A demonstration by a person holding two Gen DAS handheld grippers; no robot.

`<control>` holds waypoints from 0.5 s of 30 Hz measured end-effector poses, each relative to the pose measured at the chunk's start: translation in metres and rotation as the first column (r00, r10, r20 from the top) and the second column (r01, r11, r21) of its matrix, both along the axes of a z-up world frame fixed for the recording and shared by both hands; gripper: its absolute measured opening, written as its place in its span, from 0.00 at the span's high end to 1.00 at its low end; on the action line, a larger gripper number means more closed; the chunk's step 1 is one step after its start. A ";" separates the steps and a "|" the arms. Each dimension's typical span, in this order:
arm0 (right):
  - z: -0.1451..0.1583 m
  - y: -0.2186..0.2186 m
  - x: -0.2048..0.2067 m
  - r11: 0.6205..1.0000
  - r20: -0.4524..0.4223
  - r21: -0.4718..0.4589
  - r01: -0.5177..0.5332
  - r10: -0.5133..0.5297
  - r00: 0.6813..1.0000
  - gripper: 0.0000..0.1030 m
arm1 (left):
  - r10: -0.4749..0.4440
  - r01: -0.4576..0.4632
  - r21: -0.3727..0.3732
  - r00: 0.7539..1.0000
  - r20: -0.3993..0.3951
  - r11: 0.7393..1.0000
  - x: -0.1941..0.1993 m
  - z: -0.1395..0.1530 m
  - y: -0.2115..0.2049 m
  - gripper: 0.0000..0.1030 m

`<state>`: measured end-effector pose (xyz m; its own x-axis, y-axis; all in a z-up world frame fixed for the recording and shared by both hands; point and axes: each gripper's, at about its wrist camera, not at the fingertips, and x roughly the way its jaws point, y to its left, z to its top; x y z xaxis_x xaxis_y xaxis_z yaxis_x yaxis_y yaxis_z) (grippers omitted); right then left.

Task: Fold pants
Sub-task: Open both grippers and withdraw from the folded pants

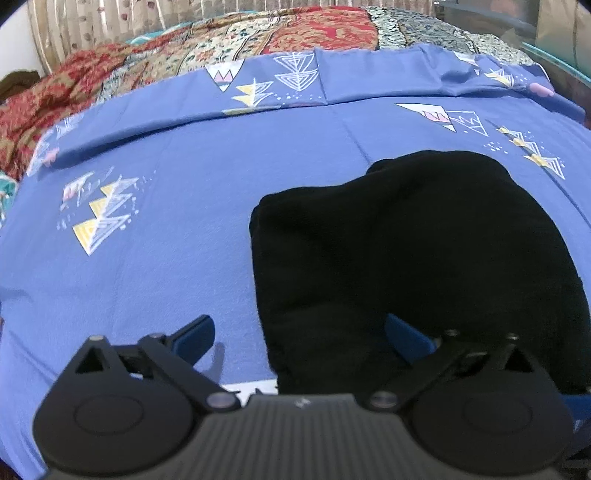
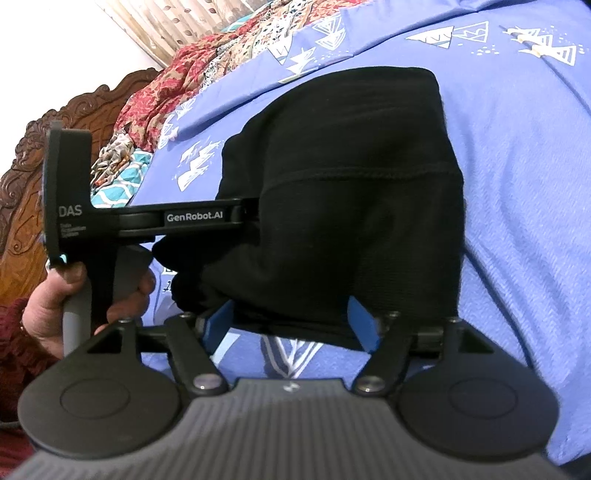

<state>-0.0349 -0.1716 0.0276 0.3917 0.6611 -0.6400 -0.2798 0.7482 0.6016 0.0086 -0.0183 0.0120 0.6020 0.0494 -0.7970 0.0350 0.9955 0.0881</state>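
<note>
The black pants (image 1: 406,251) lie folded into a thick bundle on the blue patterned bedsheet (image 1: 166,258). My left gripper (image 1: 299,332) is open at the bundle's near left edge, its left finger over bare sheet and its right finger over the fabric. In the right wrist view the pants (image 2: 351,192) fill the middle. My right gripper (image 2: 290,325) is open, its blue fingers straddling the bundle's near edge. The left gripper's body (image 2: 155,218) reaches into the bundle's left side, held by a hand (image 2: 59,299).
A red and multicoloured quilt (image 1: 258,33) lies bunched along the far side of the bed. A carved wooden headboard (image 2: 55,129) stands at the left in the right wrist view. A curtain (image 1: 92,22) hangs behind the bed.
</note>
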 end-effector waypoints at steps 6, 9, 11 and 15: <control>0.001 0.002 0.001 1.000 0.004 0.012 -0.023 0.023 1.000 0.18 | 0.000 0.000 -0.020 1.000 0.001 1.000 -0.001 -0.001 0.003 0.00; 0.002 0.004 0.001 0.999 0.008 0.004 -0.035 0.035 0.999 0.16 | 0.003 -0.003 -0.046 1.000 -0.006 0.999 0.000 -0.002 0.007 0.00; 0.002 0.004 0.001 0.999 0.008 0.006 -0.037 0.037 0.999 0.16 | 0.007 -0.008 -0.069 1.000 -0.013 0.998 0.001 -0.003 0.010 0.00; 0.001 0.004 0.002 0.999 0.005 0.011 -0.039 0.039 0.999 0.12 | 0.016 -0.019 -0.112 0.999 -0.027 0.994 0.003 -0.005 0.015 0.00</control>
<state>-0.0329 -0.1676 0.0284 0.3688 0.6831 -0.6304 -0.3116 0.7298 0.6085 0.0112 -0.0029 0.0072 0.5804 -0.0309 -0.8137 0.0184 0.9995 -0.0248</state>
